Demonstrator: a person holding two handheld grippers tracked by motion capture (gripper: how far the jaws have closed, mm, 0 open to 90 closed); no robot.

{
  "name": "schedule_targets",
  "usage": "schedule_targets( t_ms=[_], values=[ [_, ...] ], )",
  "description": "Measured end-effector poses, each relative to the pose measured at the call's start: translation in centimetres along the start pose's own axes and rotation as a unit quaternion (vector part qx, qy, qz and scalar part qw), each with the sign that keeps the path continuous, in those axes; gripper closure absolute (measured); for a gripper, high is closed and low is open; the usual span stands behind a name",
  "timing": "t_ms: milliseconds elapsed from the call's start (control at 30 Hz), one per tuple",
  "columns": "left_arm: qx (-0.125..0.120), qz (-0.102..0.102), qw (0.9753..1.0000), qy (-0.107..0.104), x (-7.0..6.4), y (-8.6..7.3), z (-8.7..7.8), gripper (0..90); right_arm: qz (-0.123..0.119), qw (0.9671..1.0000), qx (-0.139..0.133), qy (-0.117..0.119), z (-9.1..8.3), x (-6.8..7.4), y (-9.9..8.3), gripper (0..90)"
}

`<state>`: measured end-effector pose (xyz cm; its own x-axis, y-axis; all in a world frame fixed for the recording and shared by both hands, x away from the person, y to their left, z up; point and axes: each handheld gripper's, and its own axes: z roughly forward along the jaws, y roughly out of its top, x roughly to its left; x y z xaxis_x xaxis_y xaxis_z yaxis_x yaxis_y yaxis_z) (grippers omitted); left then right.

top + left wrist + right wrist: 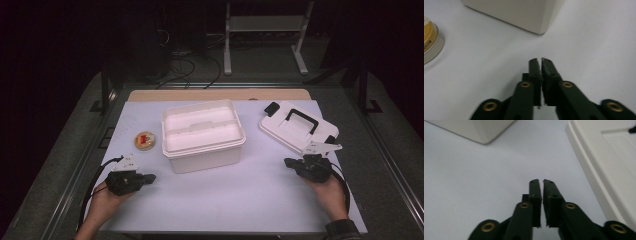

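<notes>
Two grippers rest low over the white tabletop, each with its jaws pressed together and nothing between them. The left gripper sits near the front left corner, pointing toward the open white storage box at the middle of the tabletop; in the left gripper view its jaws meet tip to tip, with the box's corner ahead and the small round tin off to the side. That tin stands just beside the box's left wall, apart from it. The right gripper lies just beside the near edge of the box's lid, which lies flat on the tabletop to the right of the box, black handle up; the right gripper view shows the lid's rim close alongside the closed jaws. Judging from this, the work stands at its start: box open, tin outside, lid off. The likely next move is for the left jaws to open and close around the tin, then lift it over the box's rim
</notes>
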<state>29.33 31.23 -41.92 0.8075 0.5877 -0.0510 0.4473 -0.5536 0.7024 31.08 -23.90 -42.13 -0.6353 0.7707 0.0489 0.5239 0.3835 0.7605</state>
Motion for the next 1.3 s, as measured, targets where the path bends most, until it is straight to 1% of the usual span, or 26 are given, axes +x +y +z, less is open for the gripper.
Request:
schedule_targets(
  t_ms=[33, 67, 100, 133, 167, 200, 233, 300, 333, 400, 467, 500, 533, 600, 633, 833, 867, 933, 1033, 1167, 1200, 1300],
  values=[
    [-0.002, -0.004, 1.0000, 0.000, 0.0, 0.2, 0.0, 89.8, -0.002, 1.0000, 0.000, 0.004, 0.2, 0.1, 0.4, 89.4],
    [-0.002, -0.004, 1.0000, 0.001, 0.1, 0.4, -0.1, 89.8, -0.002, 1.0000, 0.000, 0.004, 0.2, 0.1, 0.4, 89.4],
    [-0.004, -0.005, 1.0000, 0.003, 0.2, 0.6, -0.2, 89.8, -0.006, 1.0000, 0.000, 0.007, 0.3, 0.2, 0.8, 89.4],
    [-0.008, -0.005, 0.9999, 0.004, 0.2, 0.8, -0.3, 89.8, -0.012, 0.9999, -0.004, 0.011, 0.6, 0.3, 1.2, 89.4],
    [-0.015, -0.002, 0.9998, 0.011, 0.4, 1.1, -0.5, 89.8, -0.020, 0.9997, -0.004, 0.016, 1.1, 0.4, 2.0, 89.4],
    [-0.015, -0.002, 0.9998, 0.011, 0.4, 1.1, -0.5, 89.8, -0.020, 0.9997, -0.004, 0.016, 1.1, 0.4, 2.0, 89.4],
    [-0.024, -0.002, 0.9996, 0.015, 0.6, 1.5, -0.8, 89.7, -0.027, 0.9993, -0.007, 0.023, 1.6, 0.7, 2.8, 89.4],
    [-0.027, -0.002, 0.9995, 0.016, 0.7, 1.7, -0.9, 89.7, -0.031, 0.9991, -0.006, 0.027, 1.8, 0.7, 3.1, 89.4],
    [-0.033, -0.003, 0.9992, 0.020, 0.9, 2.1, -1.1, 89.7, -0.042, 0.9986, -0.007, 0.031, 2.4, 1.1, 4.1, 89.4],
    [-0.038, -0.004, 0.9991, 0.018, 1.0, 2.4, -1.1, 89.6, -0.044, 0.9984, -0.007, 0.033, 2.6, 1.2, 4.4, 89.4],
    [-0.046, -0.001, 0.9988, 0.017, 1.1, 3.1, -1.1, 89.7, -0.057, 0.9973, -0.010, 0.045, 3.4, 1.5, 5.6, 89.4],
    [-0.046, -0.001, 0.9988, 0.017, 1.1, 3.1, -1.1, 89.7, -0.057, 0.9973, -0.010, 0.045, 3.4, 1.5, 5.6, 89.4],
    [-0.048, 0.002, 0.9987, 0.018, 1.1, 3.5, -1.1, 89.7, -0.058, 0.9971, -0.012, 0.048, 3.5, 1.6, 5.9, 89.4],
    [-0.051, 0.007, 0.9984, 0.022, 1.2, 4.3, -0.9, 89.7, -0.065, 0.9962, -0.016, 0.055, 4.2, 1.9, 7.1, 89.4],
    [-0.051, 0.007, 0.9984, 0.022, 1.2, 4.3, -0.9, 89.6, -0.065, 0.9962, -0.016, 0.055, 4.2, 1.9, 7.1, 89.4],
    [-0.060, 0.008, 0.9979, 0.024, 1.6, 5.5, -0.5, 89.6, -0.078, 0.9942, -0.027, 0.069, 5.7, 2.3, 9.0, 89.4],
    [-0.061, 0.011, 0.9978, 0.025, 1.7, 5.7, -0.4, 89.6, -0.077, 0.9942, -0.024, 0.071, 5.8, 2.3, 9.2, 89.4],
    [-0.066, 0.010, 0.9975, 0.023, 1.8, 6.0, -0.3, 89.6, -0.081, 0.9934, -0.034, 0.073, 6.3, 2.5, 10.1, 89.4],
    [-0.071, 0.009, 0.9972, 0.021, 1.9, 6.4, -0.1, 89.5, -0.083, 0.9930, -0.032, 0.077, 6.6, 2.5, 10.4, 89.4],
    [-0.077, 0.014, 0.9968, 0.016, 1.9, 7.0, 0.2, 89.5, -0.087, 0.9921, -0.036, 0.083, 7.0, 2.8, 11.1, 89.4],
    [-0.072, 0.018, 0.9970, 0.024, 1.8, 7.2, 0.3, 89.6, -0.091, 0.9910, -0.044, 0.087, 7.2, 2.9, 11.3, 89.4],
    [-0.076, 0.014, 0.9968, 0.021, 1.9, 7.2, 0.3, 89.7, -0.095, 0.9904, -0.043, 0.090, 7.3, 3.1, 11.4, 89.5]
  ],
)
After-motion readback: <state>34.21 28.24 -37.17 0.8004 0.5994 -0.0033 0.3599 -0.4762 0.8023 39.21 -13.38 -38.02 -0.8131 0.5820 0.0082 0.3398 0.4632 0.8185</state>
